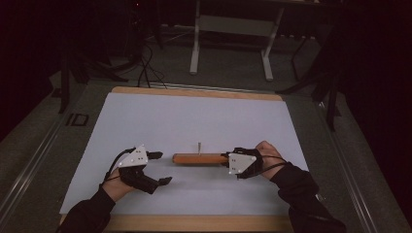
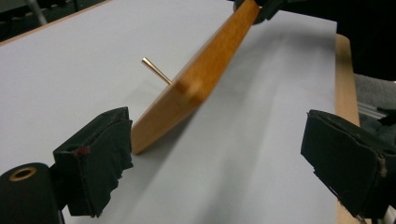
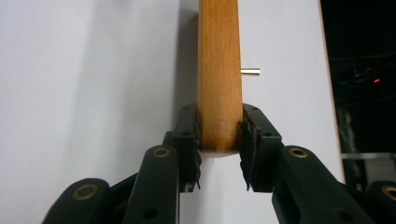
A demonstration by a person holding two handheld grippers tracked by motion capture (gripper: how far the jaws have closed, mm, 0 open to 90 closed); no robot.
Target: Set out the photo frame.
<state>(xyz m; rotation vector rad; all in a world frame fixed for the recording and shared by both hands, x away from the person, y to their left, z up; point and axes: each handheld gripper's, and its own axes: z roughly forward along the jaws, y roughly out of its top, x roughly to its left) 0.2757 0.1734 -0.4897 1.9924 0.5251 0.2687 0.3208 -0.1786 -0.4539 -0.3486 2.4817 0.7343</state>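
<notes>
Right gripper clamps the wooden board by one end, metal pin clear. Left gripper gapes wide; seat free end squarely before closing.

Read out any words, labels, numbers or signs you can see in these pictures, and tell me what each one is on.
"ID": pale letters, lying sideways, on the dark floor left of the table.
The wooden board, its metal pin, the left gripper and the right gripper carry no lettering that I can make out.

Dim room, grey floor, white-legged desk frame, black cables beyond.
</notes>
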